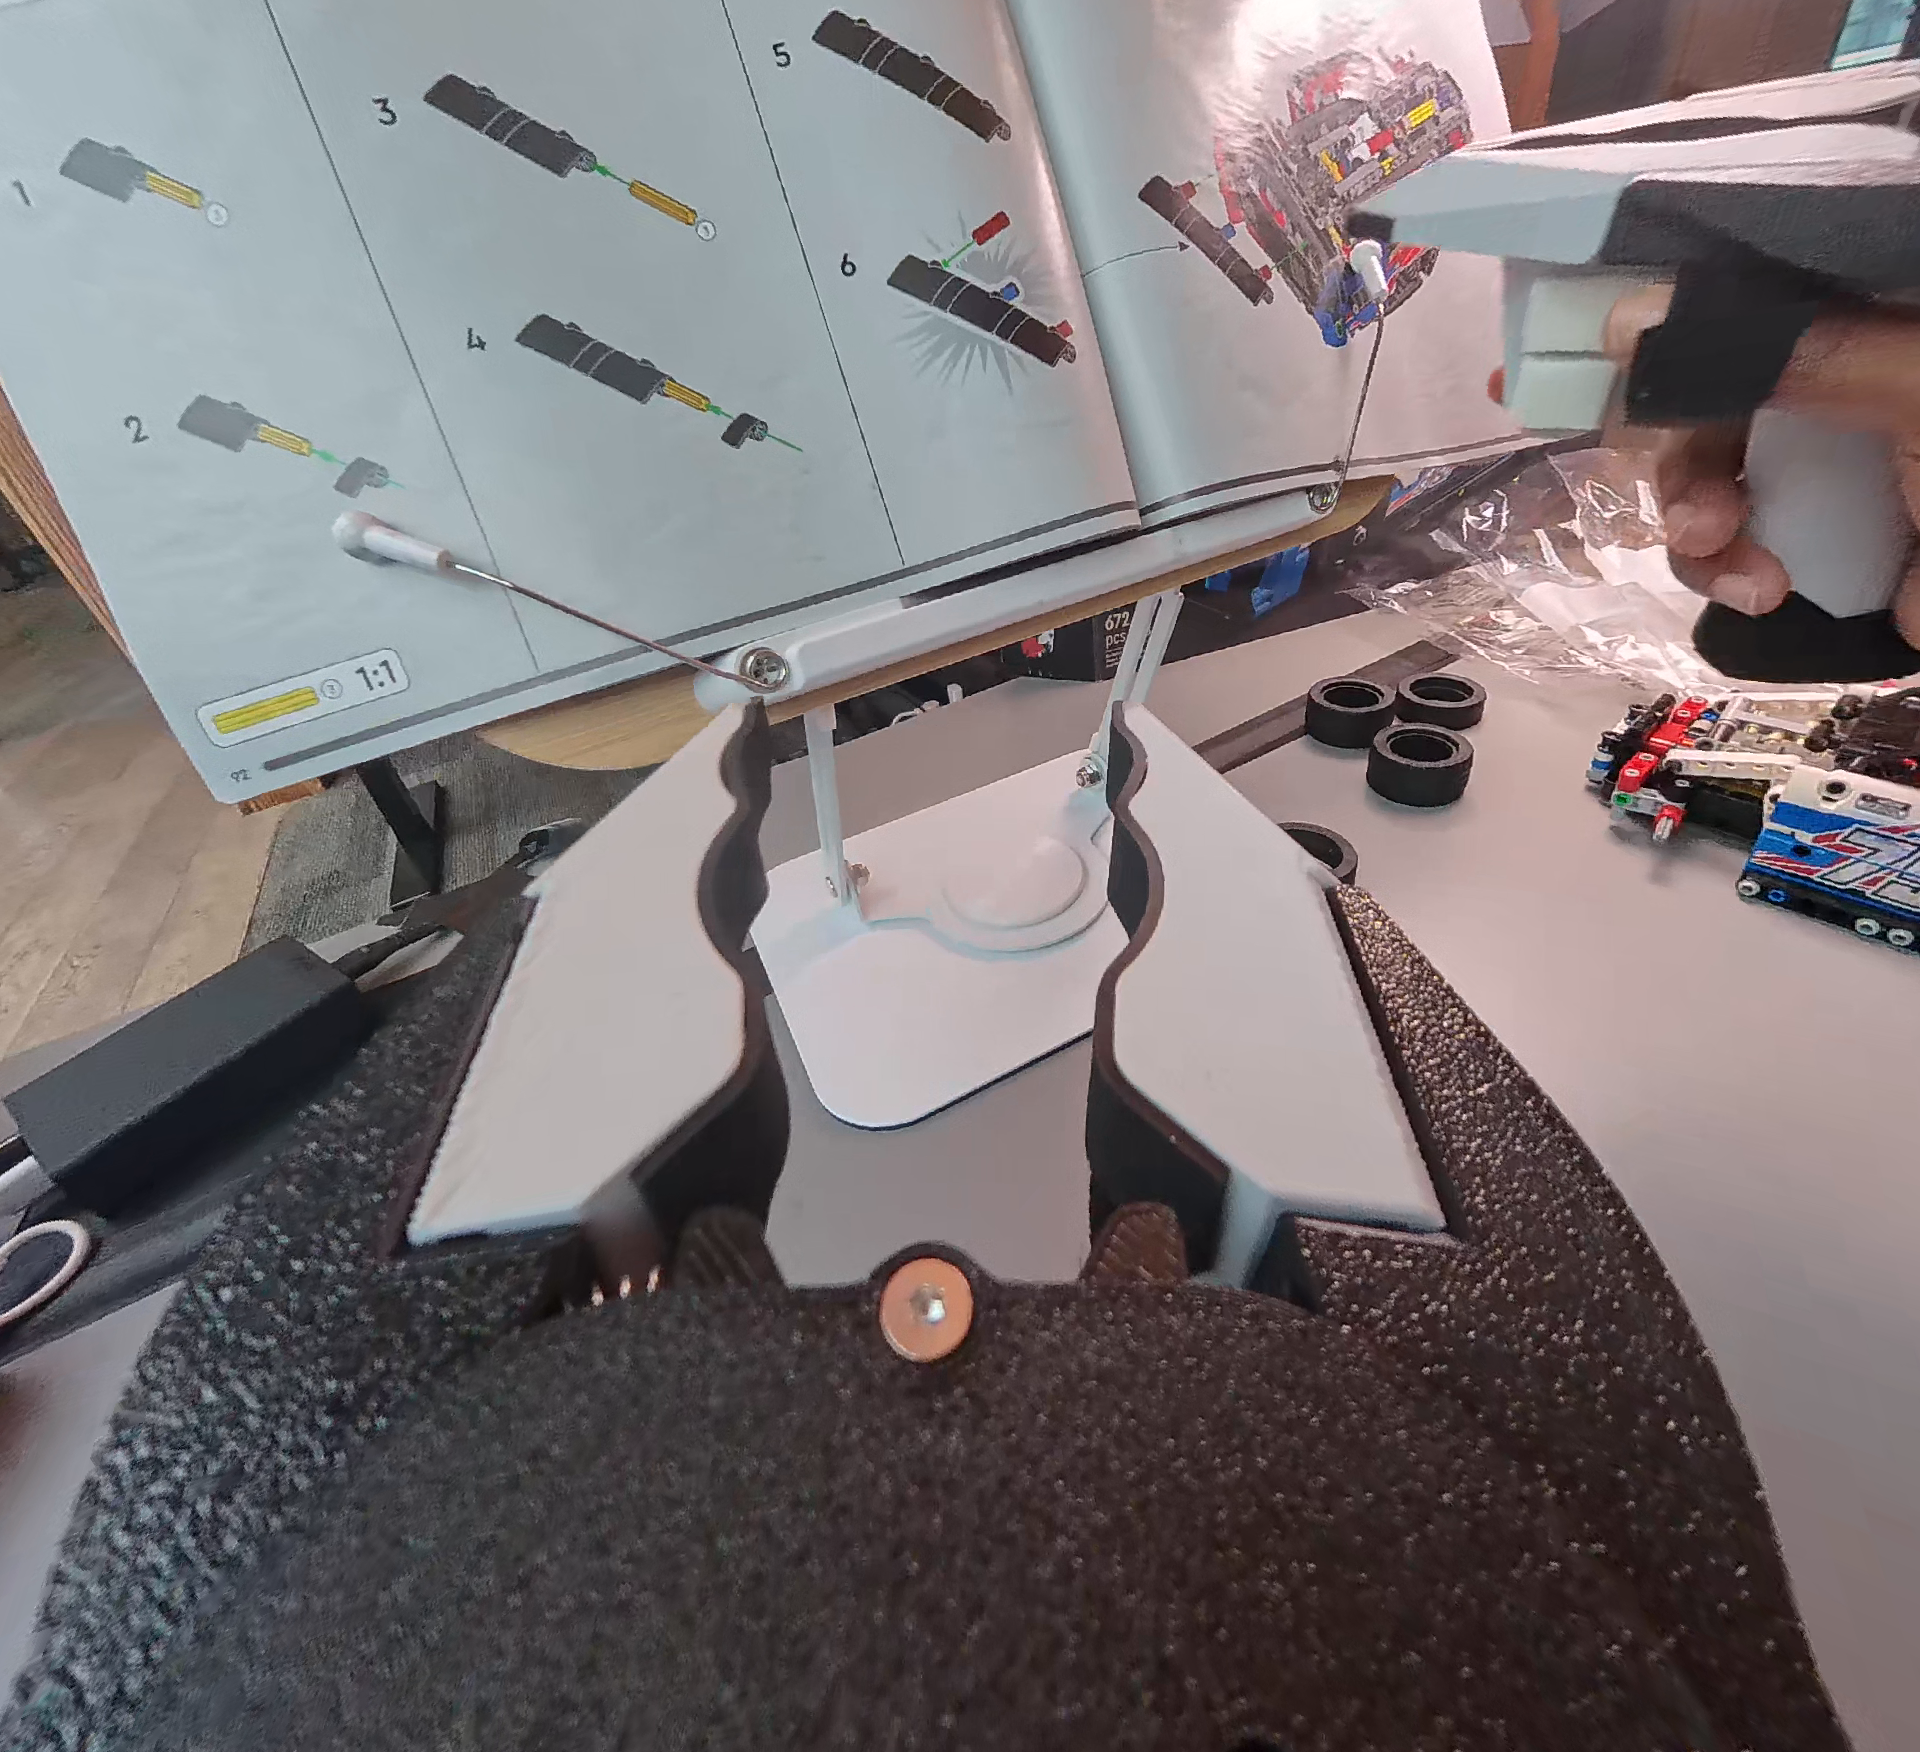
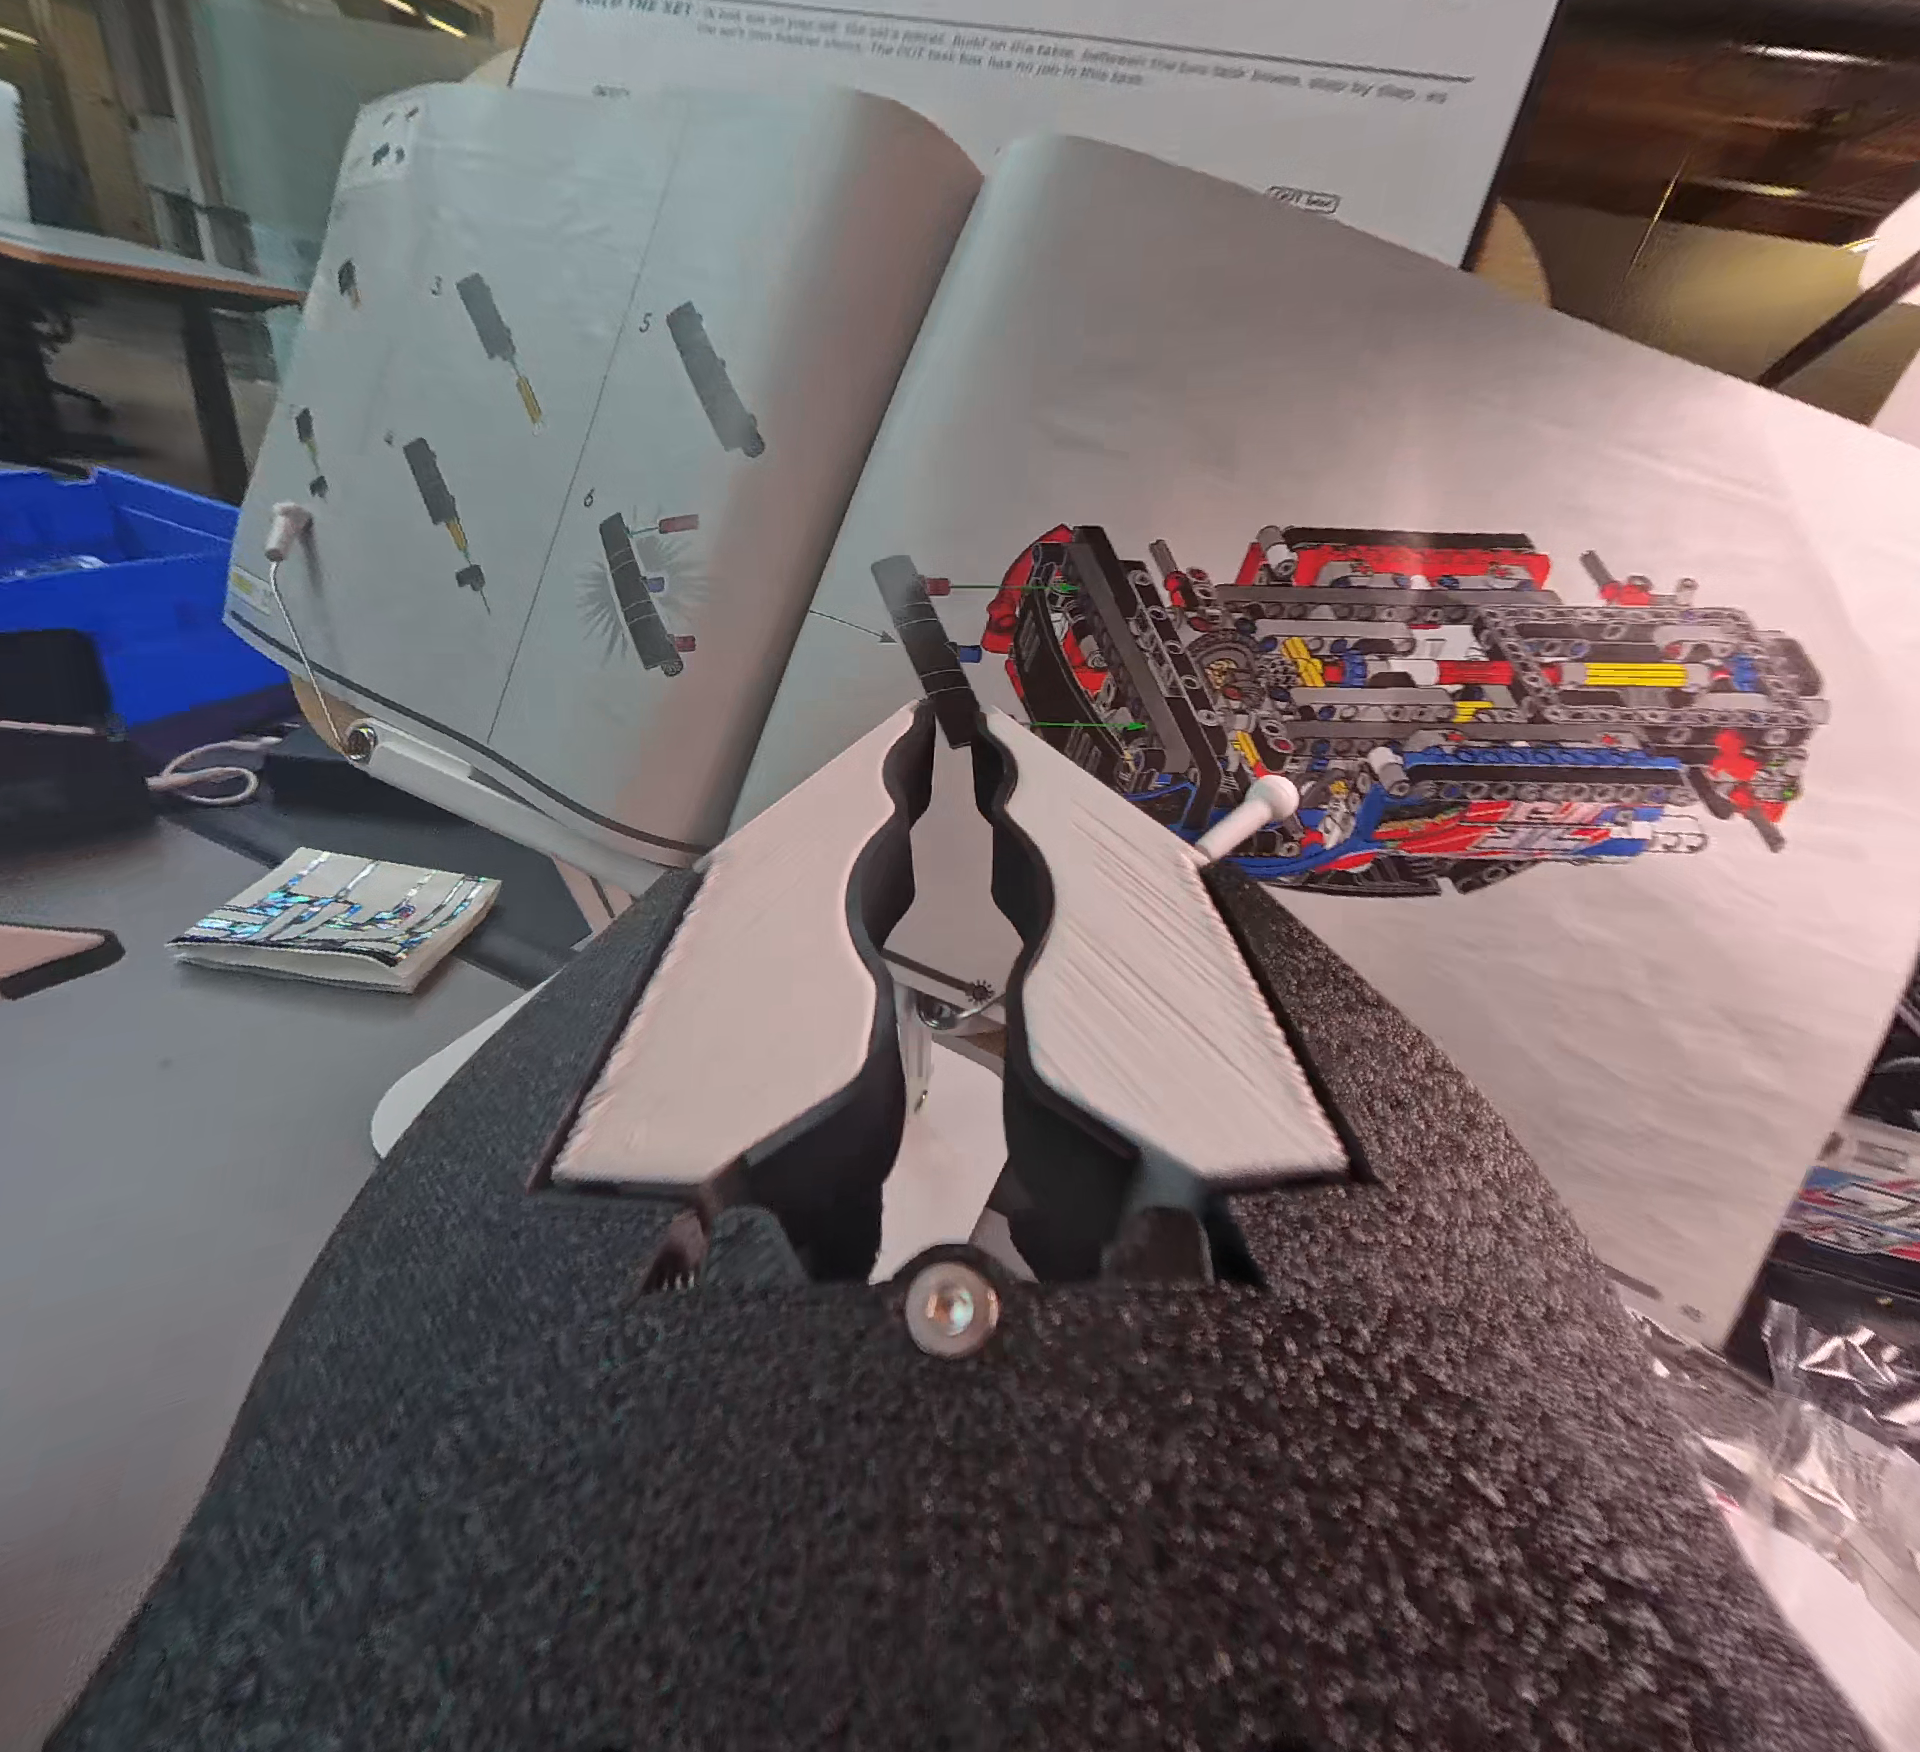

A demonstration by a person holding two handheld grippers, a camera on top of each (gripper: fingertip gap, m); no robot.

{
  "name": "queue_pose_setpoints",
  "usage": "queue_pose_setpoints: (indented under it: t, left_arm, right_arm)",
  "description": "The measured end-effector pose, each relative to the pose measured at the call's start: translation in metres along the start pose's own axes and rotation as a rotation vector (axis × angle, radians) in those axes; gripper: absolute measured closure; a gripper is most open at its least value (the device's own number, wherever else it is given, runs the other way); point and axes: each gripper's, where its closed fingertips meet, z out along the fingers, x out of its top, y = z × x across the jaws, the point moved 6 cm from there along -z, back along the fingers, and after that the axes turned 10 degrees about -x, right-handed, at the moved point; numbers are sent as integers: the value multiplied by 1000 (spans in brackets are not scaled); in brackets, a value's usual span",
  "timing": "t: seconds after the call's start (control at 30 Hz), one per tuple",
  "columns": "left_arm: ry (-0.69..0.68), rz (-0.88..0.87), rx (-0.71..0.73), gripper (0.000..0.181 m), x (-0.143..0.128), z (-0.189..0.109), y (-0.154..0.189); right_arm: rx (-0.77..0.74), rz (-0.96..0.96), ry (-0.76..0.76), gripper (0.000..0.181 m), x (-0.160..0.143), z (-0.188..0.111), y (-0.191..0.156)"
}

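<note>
My left tool (image 1: 930, 746) sat wide open, empty, low over grey surface (image 1: 1558, 1027), aimed at white stand (image 1: 935, 964) carrying open instruction booklet (image 1: 582, 268); my right tool (image 2: 951, 720) was nearly closed, narrow gap, gripping nothing, tips just before booklet's right page, near white page clip (image 2: 1252, 809); three black tyres (image 1: 1397, 726) and part-built brick model (image 1: 1766, 788) lay right of stand; blue bin (image 2: 114, 559) far left; folded sticker sheet (image 2: 338, 913) on surface.
</note>
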Motion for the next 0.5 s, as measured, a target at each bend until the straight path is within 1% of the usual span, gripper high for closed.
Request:
queue_pose_setpoints:
  t: [0.13, 0.23, 0.3, 0.37, 0.43, 0.5]
  left_arm:
    - [-3, -21, -32, 115, 6, -1, 4]
    - [5, -17, -54, 114, 10, -2, 7]
    - [0, -17, -70, 114, 11, -2, 9]
    - [1, -20, -84, 115, 12, -2, 10]
    - [-7, -27, -98, 114, 12, -2, 11]
    - [-11, -37, -113, 115, 12, -1, 12]
  right_arm:
    - [6, -33, -33, 167, -5, 14, -15]
    - [22, -34, -60, 160, -6, 3, -15]
    - [41, -72, -135, 155, -11, -15, -9]
    - [61, -140, -267, 133, -21, -41, 5]
    - [52, -229, -426, 114, -37, -75, 31]
    - [22, -267, -582, 99, -57, -115, 67]
